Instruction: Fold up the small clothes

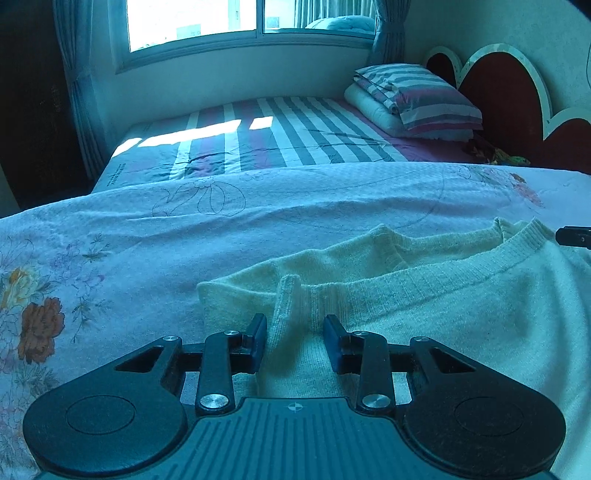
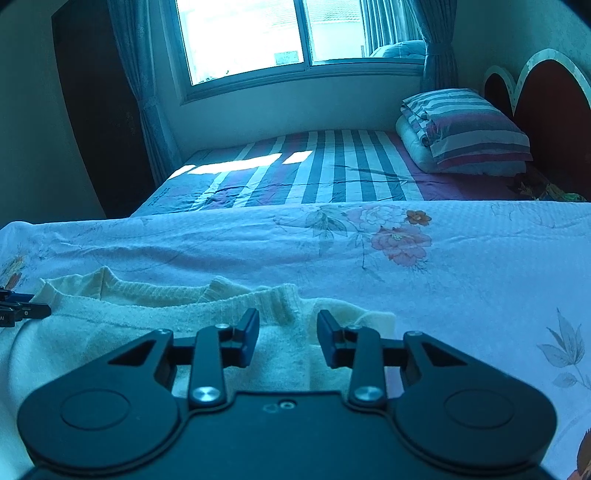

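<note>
The left claw (image 1: pixel 294 341) had its two black fingers a little way apart, pinching a bunched-up fold at one shoulder of the small cream knitted sweater (image 1: pixel 461 306). The right claw (image 2: pixel 288 338) gripped the other shoulder the same way, by the ribbed neck. The sweater lay flat on a white bedspread with pink and orange flowers (image 2: pixel 461 266). Behind it were a striped sheet (image 1: pixel 295 129), a striped pillow (image 1: pixel 424 96) and a bright window (image 2: pixel 251 33).

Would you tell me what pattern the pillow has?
The pillow has wide stripes, clearest in the right wrist view.
</note>
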`<state>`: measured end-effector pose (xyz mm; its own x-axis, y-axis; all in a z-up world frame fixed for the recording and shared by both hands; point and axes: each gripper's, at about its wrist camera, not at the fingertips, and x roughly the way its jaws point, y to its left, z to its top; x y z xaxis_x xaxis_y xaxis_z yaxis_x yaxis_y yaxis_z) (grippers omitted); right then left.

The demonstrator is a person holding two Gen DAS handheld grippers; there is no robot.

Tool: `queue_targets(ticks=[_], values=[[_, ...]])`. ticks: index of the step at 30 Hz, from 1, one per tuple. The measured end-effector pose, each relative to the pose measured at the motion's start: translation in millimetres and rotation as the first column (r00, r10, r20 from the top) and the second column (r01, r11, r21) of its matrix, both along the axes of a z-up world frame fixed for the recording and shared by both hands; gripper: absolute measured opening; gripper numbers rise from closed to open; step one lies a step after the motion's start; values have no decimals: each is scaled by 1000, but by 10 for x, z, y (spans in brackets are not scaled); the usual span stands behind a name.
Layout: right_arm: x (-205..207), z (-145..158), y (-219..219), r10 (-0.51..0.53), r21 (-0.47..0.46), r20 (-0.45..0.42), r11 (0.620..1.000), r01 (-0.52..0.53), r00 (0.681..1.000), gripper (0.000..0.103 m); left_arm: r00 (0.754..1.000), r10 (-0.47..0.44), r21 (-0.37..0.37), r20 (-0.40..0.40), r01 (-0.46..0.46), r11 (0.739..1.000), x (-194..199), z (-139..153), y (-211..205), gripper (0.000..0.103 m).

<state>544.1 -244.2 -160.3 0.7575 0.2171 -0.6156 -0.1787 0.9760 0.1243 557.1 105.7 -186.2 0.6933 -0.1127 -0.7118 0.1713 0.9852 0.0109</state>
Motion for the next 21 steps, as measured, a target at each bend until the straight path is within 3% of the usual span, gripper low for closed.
queue_targets(ticks=[2,21], values=[[-13,0,7,-3,1,3,1000,3,1000,35,1000,8,-7,-7,-8,1000,-6,31,12,3],[-55,85,24,2,-3,29,1000,-2,1000,36,1000,-20,17,6,20,1000,194,258,-29,2]])
